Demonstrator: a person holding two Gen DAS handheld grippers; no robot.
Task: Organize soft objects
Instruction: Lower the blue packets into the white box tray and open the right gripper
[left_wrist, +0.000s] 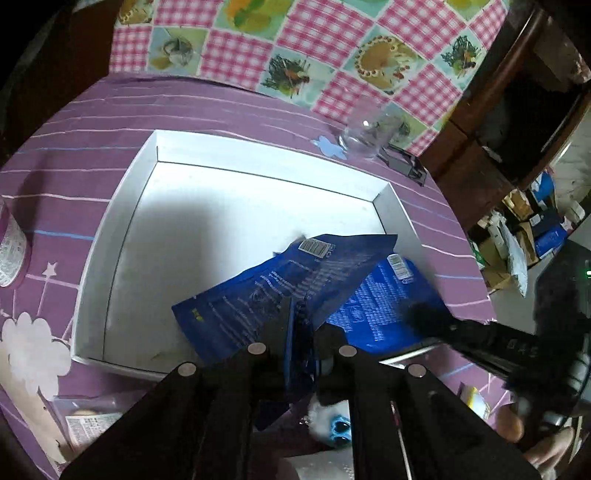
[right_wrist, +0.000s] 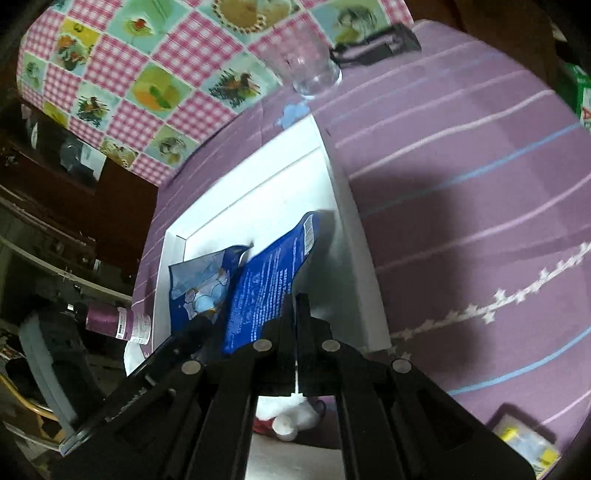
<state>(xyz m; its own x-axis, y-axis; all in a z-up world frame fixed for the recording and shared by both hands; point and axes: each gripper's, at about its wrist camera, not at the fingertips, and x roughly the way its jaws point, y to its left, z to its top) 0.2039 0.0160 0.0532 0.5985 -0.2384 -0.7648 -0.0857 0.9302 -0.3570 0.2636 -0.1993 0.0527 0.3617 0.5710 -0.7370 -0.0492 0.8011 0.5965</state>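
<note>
A white open box (left_wrist: 125, 221) lies on the purple cloth. My left gripper (left_wrist: 299, 325) is shut on a dark blue soft packet (left_wrist: 280, 284) and holds it tilted over the box's near right corner. A second blue packet (left_wrist: 384, 295) lies against the box's right wall. My right gripper (right_wrist: 295, 306) is shut on that second blue packet (right_wrist: 266, 280) at its near edge. The left-held packet (right_wrist: 203, 280) shows its picture side in the right wrist view, inside the box (right_wrist: 347, 229).
A clear glass (left_wrist: 364, 138) and a black device (left_wrist: 406, 164) stand beyond the box. A purple bottle (right_wrist: 114, 321) lies left of the box. A white plush toy (left_wrist: 332, 424) and a clear bag (left_wrist: 85, 417) lie near me. A yellow-printed packet (right_wrist: 524, 439) lies at the right.
</note>
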